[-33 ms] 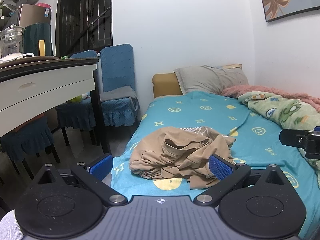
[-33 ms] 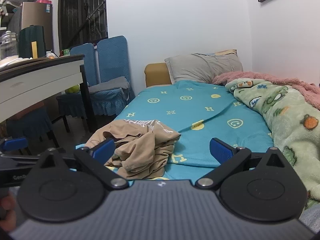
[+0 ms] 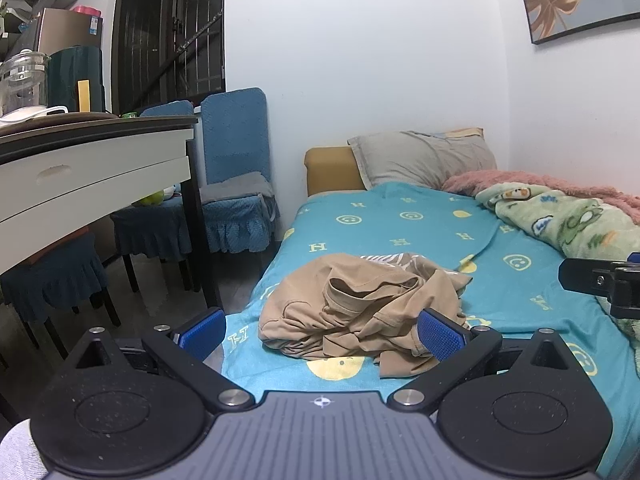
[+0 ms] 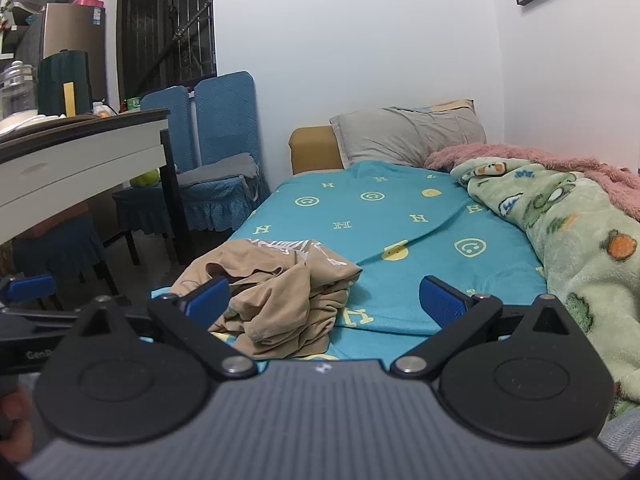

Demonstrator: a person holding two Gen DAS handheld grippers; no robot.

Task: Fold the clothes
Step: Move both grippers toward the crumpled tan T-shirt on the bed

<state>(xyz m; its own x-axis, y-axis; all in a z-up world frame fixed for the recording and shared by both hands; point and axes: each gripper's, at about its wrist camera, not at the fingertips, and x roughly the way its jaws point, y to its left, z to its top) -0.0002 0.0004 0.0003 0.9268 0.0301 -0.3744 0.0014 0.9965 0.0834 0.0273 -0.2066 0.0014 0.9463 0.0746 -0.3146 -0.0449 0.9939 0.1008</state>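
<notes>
Left wrist view: the left gripper (image 3: pixel 322 334) has its jaws spread wide and holds nothing; its blue pads (image 3: pixel 439 338) stand short of the crumpled tan garment (image 3: pixel 360 304), with no clear contact. In the right wrist view the right gripper (image 4: pixel 326 300) is just as wide open and empty, its left pad in front of the garment's near folds and its right pad over bare sheet.

The garment lies in a heap on the bed (image 3: pixel 520 304), close to the near left corner, on the turquoise sheet. A striped patch shows at its far edge.

The step in hand, as I judge it, is the first grasp, to open the heap out flat. It would go best if each gripper took a distinct edge, such as a hem or shoulder, not a bunch of layers, and the two then drew apart towards the free middle of the bed. The green blanket (image 4: pixel 580 232) on the right crowds that side, and the bed's left edge is near.
</notes>
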